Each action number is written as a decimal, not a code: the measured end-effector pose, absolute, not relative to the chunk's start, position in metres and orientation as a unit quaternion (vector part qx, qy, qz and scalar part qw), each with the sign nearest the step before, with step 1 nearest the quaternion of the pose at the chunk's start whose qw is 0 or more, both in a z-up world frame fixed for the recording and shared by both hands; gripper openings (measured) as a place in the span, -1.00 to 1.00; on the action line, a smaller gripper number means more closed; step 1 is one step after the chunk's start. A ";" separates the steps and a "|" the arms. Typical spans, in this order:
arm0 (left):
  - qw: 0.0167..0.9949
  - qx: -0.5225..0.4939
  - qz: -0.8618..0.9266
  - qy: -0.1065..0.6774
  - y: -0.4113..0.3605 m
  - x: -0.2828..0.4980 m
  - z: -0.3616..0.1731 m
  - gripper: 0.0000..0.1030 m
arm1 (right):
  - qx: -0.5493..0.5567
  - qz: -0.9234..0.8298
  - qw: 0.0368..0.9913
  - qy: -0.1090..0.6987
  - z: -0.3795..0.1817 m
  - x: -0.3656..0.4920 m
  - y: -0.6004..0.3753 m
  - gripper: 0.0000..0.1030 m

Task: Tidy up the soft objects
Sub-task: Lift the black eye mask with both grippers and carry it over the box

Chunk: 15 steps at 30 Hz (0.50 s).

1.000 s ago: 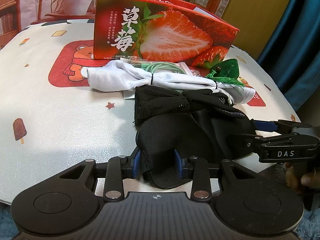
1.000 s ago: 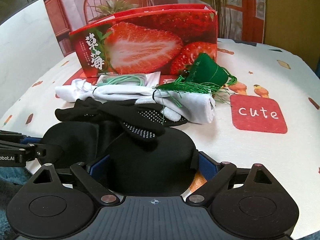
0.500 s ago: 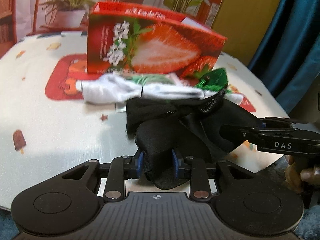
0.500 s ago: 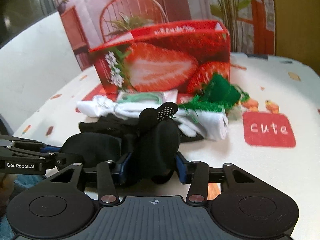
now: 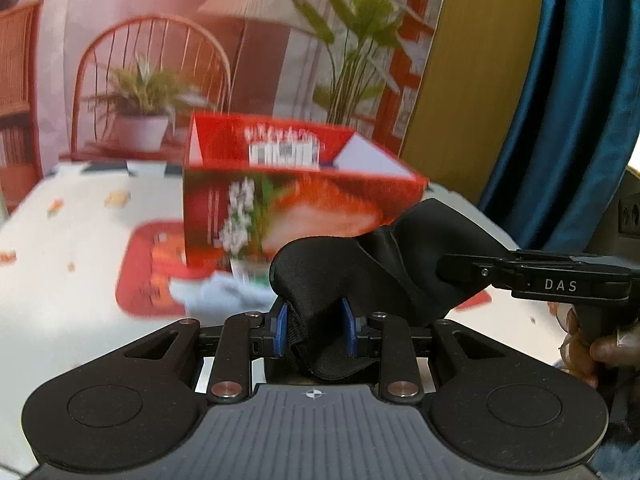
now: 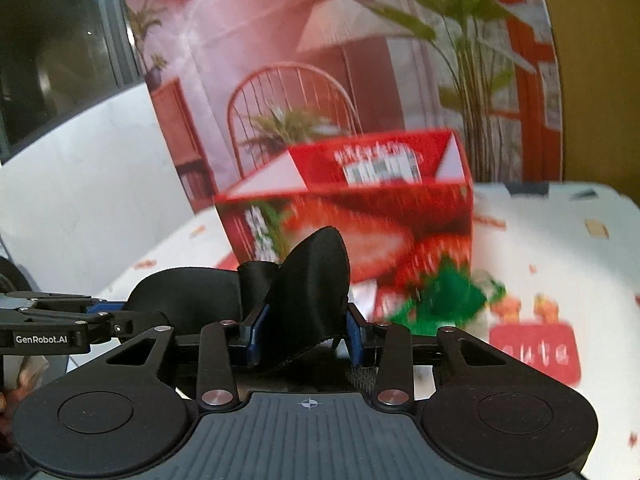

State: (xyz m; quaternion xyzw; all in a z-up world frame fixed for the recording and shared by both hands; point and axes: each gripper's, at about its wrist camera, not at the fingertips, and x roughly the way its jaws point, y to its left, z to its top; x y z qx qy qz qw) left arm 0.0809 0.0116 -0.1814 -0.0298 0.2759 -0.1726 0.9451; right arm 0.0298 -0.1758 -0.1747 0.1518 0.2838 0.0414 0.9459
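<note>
A black padded mask (image 5: 360,272) hangs in the air above the table, stretched between both grippers. My left gripper (image 5: 315,322) is shut on its left lobe, blue pads pressing the fabric. My right gripper (image 6: 306,336) pinches the right lobe (image 6: 316,280), which folds up between the pads; its jaws are still closing. The right gripper (image 5: 448,270) shows side-on in the left wrist view, and the left gripper (image 6: 120,320) shows at the left edge of the right wrist view. An open red strawberry box (image 5: 304,208) stands behind.
White cloth (image 5: 232,292) lies below the box front. A green tasselled pouch (image 6: 444,300) sits right of it, near a red "cute" patch (image 6: 536,352) on the printed tablecloth (image 5: 80,240). A person's hand (image 5: 600,348) grips the right tool. Blue curtain hangs at right.
Both grippers rose and lifted the black mask off the table. The right jaws went from wide around the lobe to pinching it. The box's open top has come into view.
</note>
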 end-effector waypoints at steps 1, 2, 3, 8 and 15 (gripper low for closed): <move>0.947 -0.031 -0.171 0.271 0.012 0.084 -0.176 -0.44 | 0.151 0.043 0.947 0.279 -0.170 0.034 -0.177 -0.32; 0.948 -0.035 -0.170 0.266 0.013 0.088 -0.171 -0.44 | 0.150 0.045 0.949 0.274 -0.164 0.039 -0.178 -0.32; 0.950 -0.039 -0.169 0.259 0.014 0.094 -0.164 -0.44 | 0.149 0.046 0.950 0.269 -0.159 0.043 -0.179 -0.33; 0.963 -0.040 -0.161 0.215 0.015 0.111 -0.126 -0.44 | 0.143 0.054 0.960 0.235 -0.128 0.074 -0.188 -0.34; 0.974 -0.026 -0.147 0.168 0.009 0.154 -0.086 -0.44 | 0.118 0.054 0.972 0.198 -0.095 0.126 -0.198 -0.35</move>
